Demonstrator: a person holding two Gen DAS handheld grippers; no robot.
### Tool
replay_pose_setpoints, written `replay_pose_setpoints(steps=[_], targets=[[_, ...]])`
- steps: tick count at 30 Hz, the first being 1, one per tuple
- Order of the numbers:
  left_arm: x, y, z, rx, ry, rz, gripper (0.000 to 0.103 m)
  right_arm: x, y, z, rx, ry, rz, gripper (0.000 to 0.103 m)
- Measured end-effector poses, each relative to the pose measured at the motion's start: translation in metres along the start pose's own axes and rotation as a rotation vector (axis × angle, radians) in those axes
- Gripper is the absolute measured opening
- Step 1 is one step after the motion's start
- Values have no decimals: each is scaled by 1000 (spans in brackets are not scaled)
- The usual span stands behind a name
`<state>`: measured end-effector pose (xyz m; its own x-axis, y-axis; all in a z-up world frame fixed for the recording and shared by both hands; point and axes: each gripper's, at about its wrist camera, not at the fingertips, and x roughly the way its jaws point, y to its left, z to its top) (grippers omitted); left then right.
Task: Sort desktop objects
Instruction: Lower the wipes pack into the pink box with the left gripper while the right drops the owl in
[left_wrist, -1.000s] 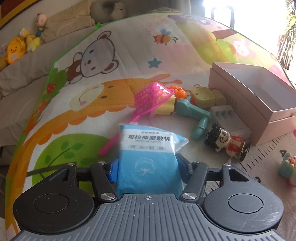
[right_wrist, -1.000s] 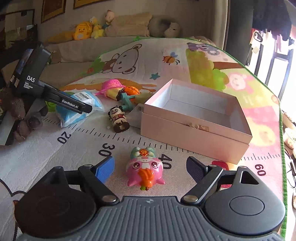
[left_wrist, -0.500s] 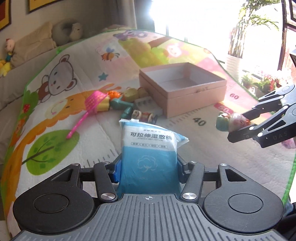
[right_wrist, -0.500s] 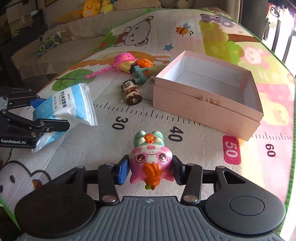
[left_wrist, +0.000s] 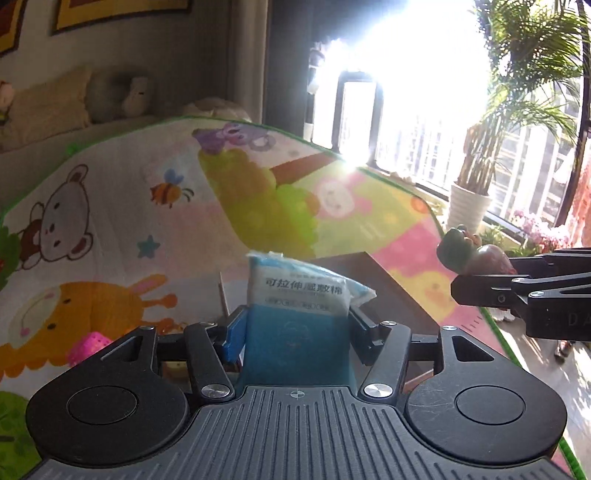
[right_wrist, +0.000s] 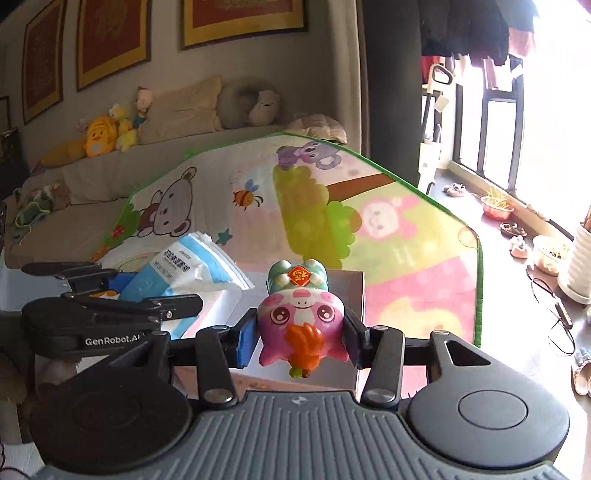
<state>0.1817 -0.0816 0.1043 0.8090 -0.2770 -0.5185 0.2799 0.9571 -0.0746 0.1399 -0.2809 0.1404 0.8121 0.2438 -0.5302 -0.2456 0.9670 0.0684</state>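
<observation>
A blue-and-white cotton pad packet (left_wrist: 297, 325) stands upright between the fingers of my left gripper (left_wrist: 297, 332). The jaws are opening, though the pads still touch the packet and it hangs in the air. My right gripper (right_wrist: 299, 332) is shut on a pink toy figure (right_wrist: 301, 317) with a green hat and an orange front. Both grippers hover over the open pink box (right_wrist: 352, 288), which looks dark under the packet in the left wrist view (left_wrist: 391, 291). Each camera sees the other gripper: the right gripper (left_wrist: 476, 277) with the toy (left_wrist: 469, 254), and the left gripper (right_wrist: 159, 288) with the packet (right_wrist: 192, 262).
The cartoon play mat (right_wrist: 406, 236) covers the surface, and its green edge runs close on the right. A pink scoop (left_wrist: 88, 345) lies on the mat at the left. Plush toys (right_wrist: 98, 136) sit on the sofa behind. A white plant pot (left_wrist: 469, 206) stands by the window.
The right gripper closed on the pink toy and lifted it. Both grippers rose and swung toward the window side, and now hang over the box with their objects.
</observation>
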Motion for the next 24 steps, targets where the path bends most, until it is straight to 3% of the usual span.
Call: replay_pose_setpoints(steps=[2, 3, 6, 10, 14, 17, 21, 24], targets=[[3, 12, -5, -27, -19, 24, 77, 31, -5, 3, 9, 38, 26, 52], [-2, 19, -9, -37, -31, 21, 85, 49, -7, 0, 0, 69, 47, 60], [-29, 37, -30, -22, -60, 32, 96, 74, -6, -14, -46, 94, -26, 61], [-54, 61, -67, 20, -27, 77, 97, 89, -18, -27, -29, 99, -155, 61], [-62, 81, -104, 22, 42, 110, 97, 111, -19, -39, -2, 189, -125, 47], [-65, 93, -121, 13, 64, 137, 98, 121, -2, -39, -45, 176, -169, 50], [-64, 110, -130, -36, 91, 177, 100, 128, 16, -26, -87, 164, -142, 51], [-66, 125, -131, -67, 81, 254, 100, 105, 55, -11, -201, 19, -166, 51]])
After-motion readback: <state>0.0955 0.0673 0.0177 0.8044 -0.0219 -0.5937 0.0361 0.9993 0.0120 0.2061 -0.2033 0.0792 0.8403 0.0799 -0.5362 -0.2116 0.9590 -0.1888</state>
